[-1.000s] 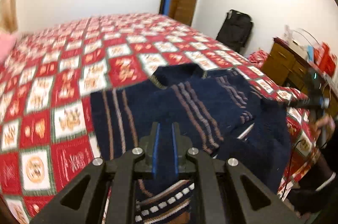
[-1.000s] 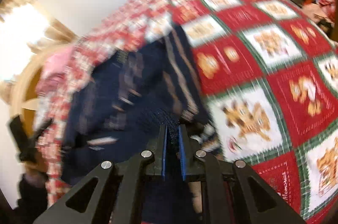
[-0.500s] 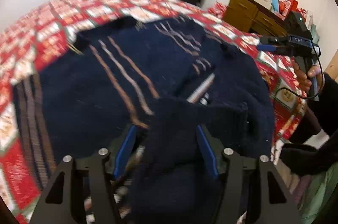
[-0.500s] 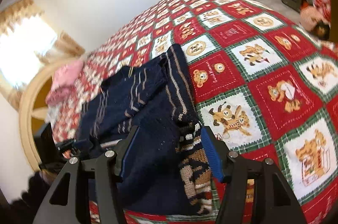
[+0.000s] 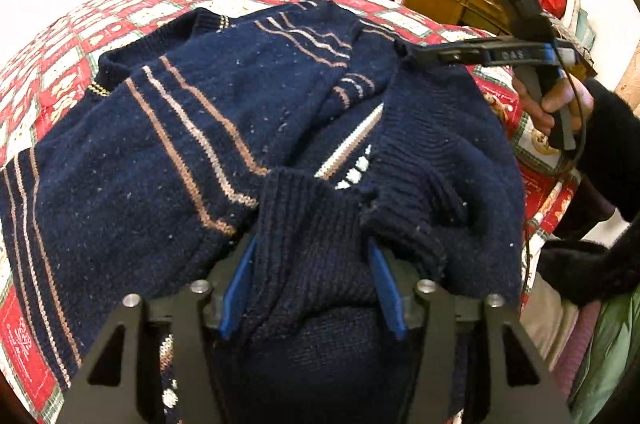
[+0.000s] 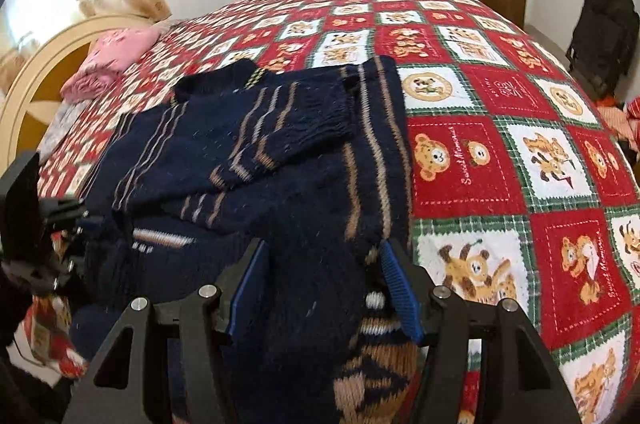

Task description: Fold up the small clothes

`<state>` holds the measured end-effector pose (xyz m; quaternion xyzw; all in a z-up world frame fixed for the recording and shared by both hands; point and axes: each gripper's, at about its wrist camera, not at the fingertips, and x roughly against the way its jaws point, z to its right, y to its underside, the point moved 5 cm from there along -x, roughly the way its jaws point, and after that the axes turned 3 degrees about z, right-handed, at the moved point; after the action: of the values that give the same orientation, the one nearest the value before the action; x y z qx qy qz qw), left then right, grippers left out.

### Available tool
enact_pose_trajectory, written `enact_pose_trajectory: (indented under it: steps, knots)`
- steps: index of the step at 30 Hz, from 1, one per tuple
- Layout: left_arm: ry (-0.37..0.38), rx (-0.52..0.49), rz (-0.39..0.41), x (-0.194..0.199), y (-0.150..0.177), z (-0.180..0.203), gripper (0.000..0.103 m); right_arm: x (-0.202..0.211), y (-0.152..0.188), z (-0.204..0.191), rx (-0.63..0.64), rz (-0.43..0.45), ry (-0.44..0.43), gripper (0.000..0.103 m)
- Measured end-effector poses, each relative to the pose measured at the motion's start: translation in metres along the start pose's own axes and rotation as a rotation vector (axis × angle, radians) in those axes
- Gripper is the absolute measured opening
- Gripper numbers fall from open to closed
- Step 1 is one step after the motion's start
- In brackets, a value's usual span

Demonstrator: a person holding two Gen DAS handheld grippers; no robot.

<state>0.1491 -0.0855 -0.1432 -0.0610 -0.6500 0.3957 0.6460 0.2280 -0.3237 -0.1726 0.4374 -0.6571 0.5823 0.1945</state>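
Straddling the navy striped knitted sweater (image 5: 168, 128) wide open, gripping nothing, either hand-held gripper (image 5: 310, 284) (image 6: 324, 284) could snag loose knit ahead and undo the fold.

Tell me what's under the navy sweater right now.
The navy sweater lies on the red checked bedspread, which shows all around it. A patterned knit band peeks from beneath its near edge. Anything else under the folded layers is covered.

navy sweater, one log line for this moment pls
navy sweater | partly folded on quilt | left tongs open | right tongs open
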Motion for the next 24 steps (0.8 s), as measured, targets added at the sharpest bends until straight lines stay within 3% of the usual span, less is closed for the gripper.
enact_pose_trajectory:
  steps: [3,5,8,11,17,20,21,23,24]
  knots:
    - [0.028,0.030,0.007,0.001,0.000,-0.001,0.043,0.001,0.005,-0.003,0.004,-0.017,-0.017,0.060]
    - [0.033,0.038,0.003,-0.001,-0.002,-0.001,0.042,0.004,0.002,-0.004,0.031,0.002,0.047,0.060]
    - [-0.024,0.007,-0.013,-0.008,-0.010,0.004,0.043,0.025,-0.014,-0.007,0.030,0.103,0.083,0.060]
    - [-0.044,0.008,-0.015,-0.011,-0.013,0.006,0.049,0.042,-0.025,-0.009,0.013,0.154,0.030,0.060]
    - [0.019,0.118,0.011,-0.014,-0.017,-0.006,0.053,0.007,-0.014,-0.013,0.066,0.048,0.003,0.060]
    - [0.023,0.138,0.018,-0.013,-0.017,-0.005,0.046,-0.017,0.002,-0.018,0.096,-0.024,0.029,0.060]
    - [0.001,0.127,0.018,-0.013,-0.016,-0.004,0.041,-0.020,0.007,-0.020,0.119,-0.035,0.049,0.055]
    - [-0.015,0.113,0.019,-0.012,-0.015,-0.001,0.020,-0.020,0.013,-0.027,0.171,-0.036,0.074,0.044]
    - [0.002,0.125,0.023,-0.010,-0.014,0.001,0.017,-0.019,0.014,-0.028,0.173,-0.040,0.066,0.020]
